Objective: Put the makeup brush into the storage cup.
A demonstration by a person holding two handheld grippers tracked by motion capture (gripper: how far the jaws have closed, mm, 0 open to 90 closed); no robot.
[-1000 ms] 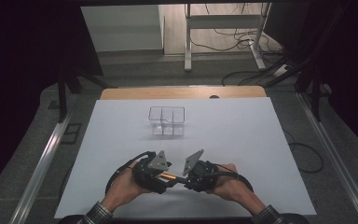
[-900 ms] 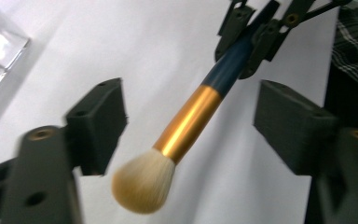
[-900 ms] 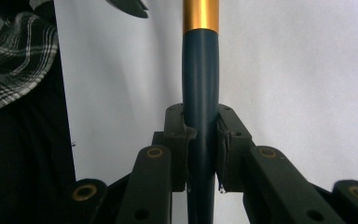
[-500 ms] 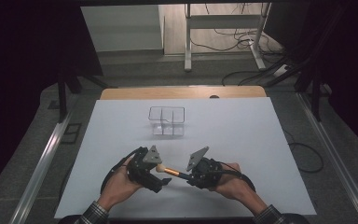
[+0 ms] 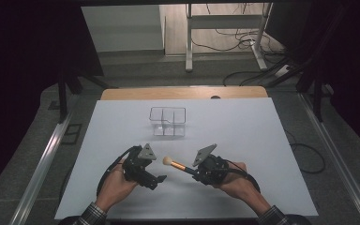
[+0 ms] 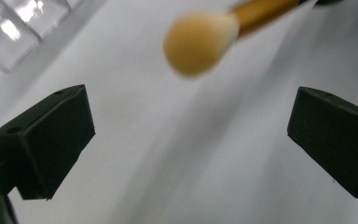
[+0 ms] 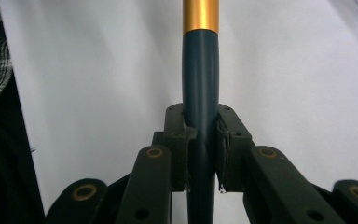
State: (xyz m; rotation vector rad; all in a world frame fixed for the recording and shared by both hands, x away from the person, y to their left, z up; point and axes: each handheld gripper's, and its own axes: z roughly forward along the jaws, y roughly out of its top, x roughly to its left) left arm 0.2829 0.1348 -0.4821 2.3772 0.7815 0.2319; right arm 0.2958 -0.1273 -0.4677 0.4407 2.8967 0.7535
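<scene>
- Table (image 5: 262, 154), white top, wood edge strip at the far side; all listed items sit on or above it.
- Organiser (image 5: 168, 121), clear plastic, divided into compartments, upright on the table's far-centre area, well apart from both grippers; its corner also shows blurred at the upper left of the left gripper view (image 6: 14, 28).
- Left gripper (image 5: 155, 179), black, grey three-cornered plate on top, held in the person's left hand (image 5: 115, 185) near the table's near edge. Jaws have just been opening and now stand spread wide; nothing lies between the pads (image 6: 51, 140), only bare table beyond them.
- Right gripper (image 5: 194, 171), black, same plate on top, held in the person's right hand (image 5: 236, 180). Jaws pinch the dark handle of the brush, pads (image 7: 179, 140) pressed against both sides of it.
- Makeup brush (image 5: 178, 165), dark handle, gold ferrule, pale tan bristle head; held off the table, pointing from the right gripper toward the left one, head just beside the left gripper's plate. In the left gripper view the head (image 6: 198, 42) hangs above and beyond the open jaws, untouched by them.
</scene>
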